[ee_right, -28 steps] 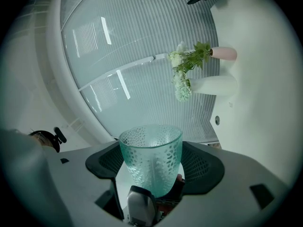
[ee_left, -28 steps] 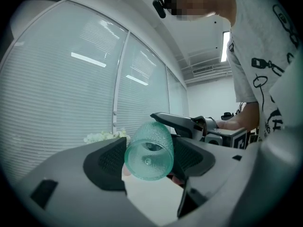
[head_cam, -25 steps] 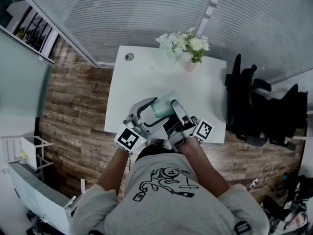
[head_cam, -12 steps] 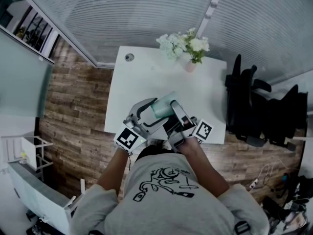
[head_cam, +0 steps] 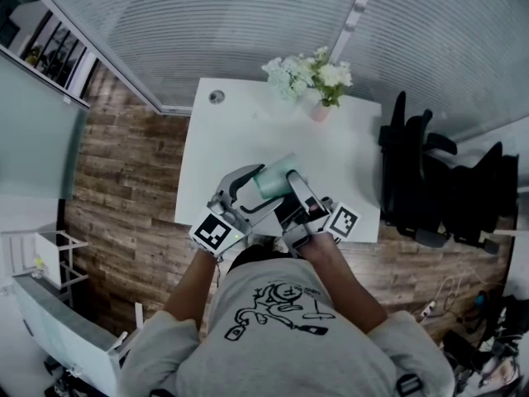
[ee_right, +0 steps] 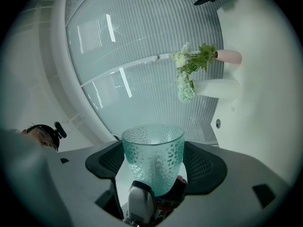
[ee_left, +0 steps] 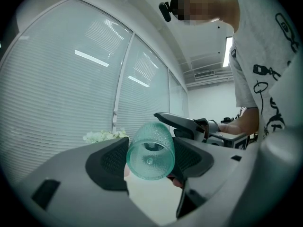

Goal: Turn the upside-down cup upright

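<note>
A green dimpled glass cup (head_cam: 271, 182) is in the air over the near edge of the white table (head_cam: 240, 135), lying on its side. Both grippers meet at it. In the left gripper view the cup (ee_left: 150, 151) shows its base toward the camera, and my left gripper (ee_left: 150, 159) has a pad against each side. In the right gripper view the cup (ee_right: 154, 157) stands rim away from the camera, with my right gripper (ee_right: 154, 163) shut on its walls. One of the left gripper's fingers (ee_right: 139, 203) shows below the cup's base there.
A pink vase of white flowers (head_cam: 318, 85) stands at the table's far edge, with a round cable hole (head_cam: 216, 97) at the far left corner. Black office chairs (head_cam: 430, 180) stand to the right of the table. Wood floor lies to the left, and blinds run behind.
</note>
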### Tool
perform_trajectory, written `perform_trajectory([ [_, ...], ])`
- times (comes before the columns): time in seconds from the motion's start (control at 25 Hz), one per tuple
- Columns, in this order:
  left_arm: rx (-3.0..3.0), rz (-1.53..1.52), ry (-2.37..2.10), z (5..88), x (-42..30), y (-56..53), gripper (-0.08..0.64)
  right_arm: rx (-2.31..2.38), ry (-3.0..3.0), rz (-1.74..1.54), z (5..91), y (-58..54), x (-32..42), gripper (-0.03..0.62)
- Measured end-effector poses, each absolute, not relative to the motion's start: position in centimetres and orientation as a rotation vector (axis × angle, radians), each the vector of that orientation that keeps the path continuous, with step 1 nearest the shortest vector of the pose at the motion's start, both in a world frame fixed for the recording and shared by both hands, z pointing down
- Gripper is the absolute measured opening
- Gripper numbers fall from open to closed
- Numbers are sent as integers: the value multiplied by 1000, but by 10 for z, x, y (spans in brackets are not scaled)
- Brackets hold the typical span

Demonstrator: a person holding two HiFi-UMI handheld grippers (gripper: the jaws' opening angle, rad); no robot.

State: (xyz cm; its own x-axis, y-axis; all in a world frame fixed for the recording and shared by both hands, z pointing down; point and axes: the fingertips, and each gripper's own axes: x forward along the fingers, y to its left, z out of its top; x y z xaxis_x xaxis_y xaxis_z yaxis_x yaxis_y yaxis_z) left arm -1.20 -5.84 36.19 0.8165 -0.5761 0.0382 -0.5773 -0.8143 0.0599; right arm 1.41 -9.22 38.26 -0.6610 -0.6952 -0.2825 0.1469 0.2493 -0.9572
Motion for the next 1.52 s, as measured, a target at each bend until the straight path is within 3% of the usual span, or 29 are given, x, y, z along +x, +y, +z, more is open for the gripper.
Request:
perform_trajectory([
  [0.76,2902,-6,-982,360,-27,-70,299,-556,1888,-1457,380,-85,19,383],
  [1.52,2879,-64,-1018,353,-41,-75,298,-781,2402,-1163,379,-72,18,385],
])
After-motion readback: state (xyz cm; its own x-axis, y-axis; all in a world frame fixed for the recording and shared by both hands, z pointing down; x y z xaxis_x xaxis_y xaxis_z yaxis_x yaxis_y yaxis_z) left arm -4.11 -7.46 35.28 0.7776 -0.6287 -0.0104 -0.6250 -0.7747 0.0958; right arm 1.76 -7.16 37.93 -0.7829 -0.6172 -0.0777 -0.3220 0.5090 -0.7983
